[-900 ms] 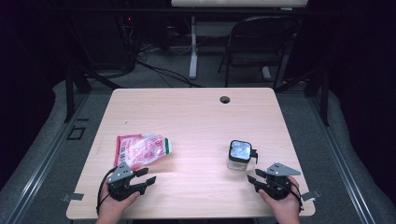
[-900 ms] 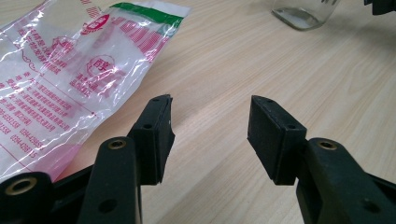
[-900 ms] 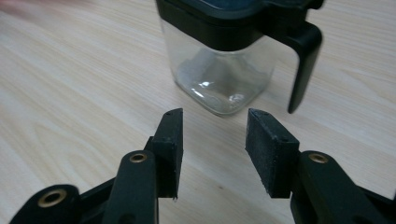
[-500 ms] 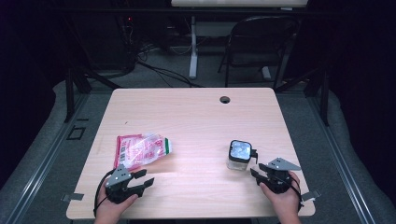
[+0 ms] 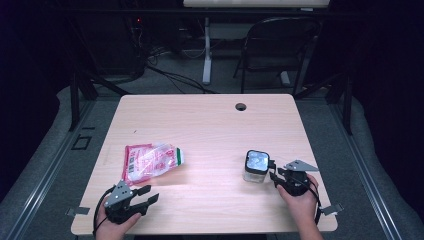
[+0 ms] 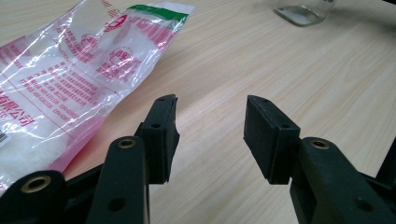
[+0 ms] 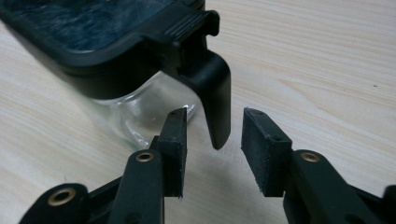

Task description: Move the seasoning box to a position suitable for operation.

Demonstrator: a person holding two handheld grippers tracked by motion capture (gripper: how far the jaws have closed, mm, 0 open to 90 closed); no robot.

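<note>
Your left gripper (image 5: 145,194) rests at the table's (image 5: 210,130) near-left edge, its 2 jaws spread over bare wood, just short of the bag (image 5: 150,161), which lies flat. Your right gripper (image 5: 274,172) sits at the near right, jaws spread on either side of the black latch (image 7: 212,93) of the jar (image 5: 256,166). The jar stands upright, lid on.
</note>
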